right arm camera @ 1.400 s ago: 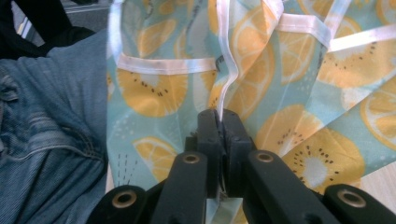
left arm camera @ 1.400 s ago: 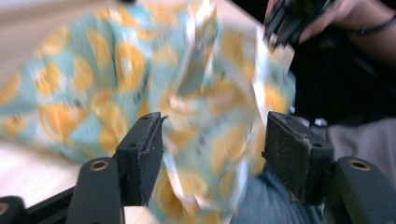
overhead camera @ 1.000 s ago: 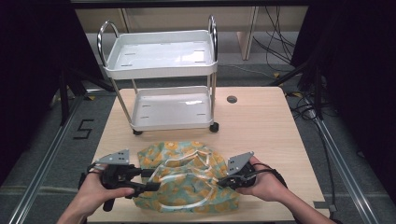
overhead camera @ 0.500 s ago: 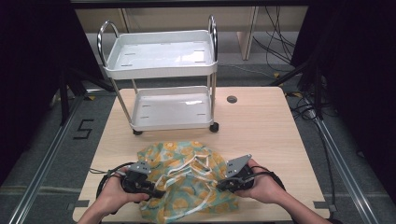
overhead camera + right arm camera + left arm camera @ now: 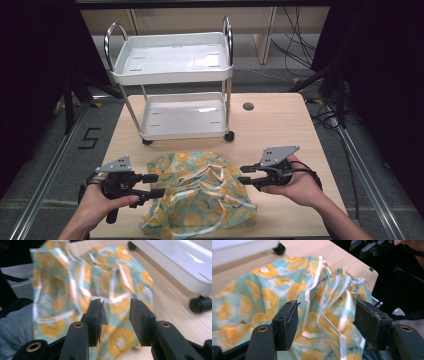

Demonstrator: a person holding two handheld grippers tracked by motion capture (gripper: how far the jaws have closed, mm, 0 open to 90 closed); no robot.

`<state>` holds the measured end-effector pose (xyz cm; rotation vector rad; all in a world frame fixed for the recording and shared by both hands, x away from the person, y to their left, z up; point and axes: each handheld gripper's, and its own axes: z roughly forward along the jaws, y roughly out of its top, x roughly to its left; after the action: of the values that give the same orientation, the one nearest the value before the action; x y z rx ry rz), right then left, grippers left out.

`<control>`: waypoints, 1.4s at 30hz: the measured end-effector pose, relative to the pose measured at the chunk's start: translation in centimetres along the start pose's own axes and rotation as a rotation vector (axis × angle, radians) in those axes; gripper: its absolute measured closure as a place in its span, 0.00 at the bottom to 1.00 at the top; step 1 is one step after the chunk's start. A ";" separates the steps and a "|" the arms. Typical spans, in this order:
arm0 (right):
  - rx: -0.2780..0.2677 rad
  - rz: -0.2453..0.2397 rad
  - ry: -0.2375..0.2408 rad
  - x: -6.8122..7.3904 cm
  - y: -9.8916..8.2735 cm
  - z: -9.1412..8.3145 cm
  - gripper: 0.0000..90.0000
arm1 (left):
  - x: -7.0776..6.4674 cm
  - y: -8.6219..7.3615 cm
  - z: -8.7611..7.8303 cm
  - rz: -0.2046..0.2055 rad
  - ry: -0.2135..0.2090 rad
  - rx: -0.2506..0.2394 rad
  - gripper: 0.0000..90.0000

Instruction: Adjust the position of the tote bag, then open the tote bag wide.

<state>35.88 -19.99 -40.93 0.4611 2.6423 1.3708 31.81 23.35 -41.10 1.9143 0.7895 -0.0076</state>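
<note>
1. I have a crumpled bag (image 5: 200, 197) with an orange-slice print lying on the near part of the table (image 5: 280, 125), in front of the white cart (image 5: 175, 75) and between my two grippers.
2. My left gripper (image 5: 155, 185) sits at the bag's left edge. Its jaws have just been opening and now stand spread, with the plastic behind the gap but no pad pressing on it.
3. My right gripper (image 5: 246, 178) is just beside the bag's right edge. Its jaws have also just been opening, and they too are released and hold nothing.
4. I judge this a regrasp step: both sides let go, and fresh holds are needed before the bag can be spread or lifted.
5. Next I should steer each jaw pair onto a firm seam or rim, not loose film.
6. The bag's long axis runs roughly from the near edge toward the cart; I cannot tell which end is its mouth.
</note>
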 end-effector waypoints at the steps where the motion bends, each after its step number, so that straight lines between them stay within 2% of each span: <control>1: 0.000 0.000 0.000 0.0 0.0 0.0 0.69 | 0.0 0.0 0.0 0.000 0.000 0.000 0.40; 2: 0.008 0.006 0.000 -0.1 -0.1 0.0 0.69 | 0.0 0.0 0.0 -0.020 -0.002 -0.011 0.40; 6: 0.019 0.032 0.004 -0.1 -0.7 0.7 0.69 | 0.3 -0.1 0.2 -0.018 -0.001 -0.016 0.42; 7: 0.031 0.034 0.008 -0.1 -0.8 0.9 0.69 | 0.2 -0.1 0.3 -0.012 0.010 -0.010 0.43; 9: 0.043 0.039 0.014 -0.1 -0.8 1.2 0.69 | 0.3 -0.2 0.6 -0.007 -0.001 0.001 0.43; 12: 0.045 0.049 0.028 -0.2 -0.7 1.4 0.69 | 0.0 -0.2 1.1 -0.028 -0.003 0.012 0.45; 13: 0.051 0.052 0.037 -0.2 -0.6 1.4 0.69 | 0.1 -0.2 1.2 -0.009 -0.008 0.022 0.45; 14: 0.051 0.053 0.035 -0.1 -0.4 1.5 0.69 | 0.0 -0.2 1.4 -0.008 -0.009 0.012 0.46; 16: 0.044 0.052 0.042 -0.2 -0.4 1.7 0.69 | 0.0 -0.1 1.6 -0.021 0.001 0.014 0.47; 17: 0.048 0.055 0.038 -0.1 -0.3 1.8 0.69 | 0.0 0.1 1.6 -0.014 0.016 0.024 0.48; 18: 0.047 0.056 0.042 -0.1 -0.3 2.0 0.69 | 0.0 0.2 1.8 -0.016 0.025 0.007 0.48; 19: 0.061 0.057 0.042 -0.1 -0.3 2.1 0.69 | 0.2 0.4 1.8 -0.007 0.022 0.033 0.49; 21: 0.079 0.050 0.051 0.0 -0.2 2.5 0.70 | 0.1 0.9 2.1 0.004 0.021 0.030 0.50; 22: 0.090 0.043 0.064 0.1 -0.1 2.8 0.69 | 0.0 1.0 2.4 -0.009 0.018 0.023 0.51; 27: 0.127 0.010 0.096 0.2 0.3 3.9 0.66 | -0.5 1.6 3.4 0.020 0.015 0.053 0.51; 29: 0.130 -0.005 0.107 0.1 0.6 4.2 0.67 | -0.6 1.7 3.8 0.026 0.000 0.066 0.51; 31: 0.132 0.001 0.117 0.2 0.7 4.5 0.67 | -0.6 1.8 4.1 0.028 0.000 0.075 0.51; 33: 0.163 -0.013 0.148 0.1 0.7 4.8 0.67 | -0.7 1.9 4.4 0.037 -0.008 0.090 0.52; 34: 0.169 -0.006 0.144 0.2 0.6 4.9 0.67 | -0.7 1.9 4.5 0.037 -0.023 0.090 0.52; 36: 0.195 -0.031 0.156 0.2 0.5 5.4 0.72 | -1.0 1.9 4.6 0.043 -0.040 0.103 0.52; 38: 0.197 -0.032 0.155 0.3 0.4 5.6 0.73 | -1.3 1.9 4.8 0.043 -0.068 0.109 0.52; 39: 0.212 -0.037 0.161 0.3 0.4 5.8 0.78 | -1.4 1.9 4.9 0.050 -0.075 0.121 0.51; 40: 0.226 -0.040 0.147 0.3 0.4 5.9 0.88 | -1.5 1.9 5.0 0.071 -0.088 0.135 0.48; 41: 0.226 -0.040 0.147 0.3 0.4 5.9 0.88 | -1.7 1.9 5.1 0.079 -0.095 0.142 0.48; 42: 0.234 -0.040 0.146 0.3 0.3 5.9 0.92 | -1.9 1.8 5.2 0.079 -0.095 0.152 0.48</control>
<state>37.13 -15.13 -44.08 0.3417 2.9297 1.1294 33.00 17.64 -41.50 2.0715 0.6651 -0.1114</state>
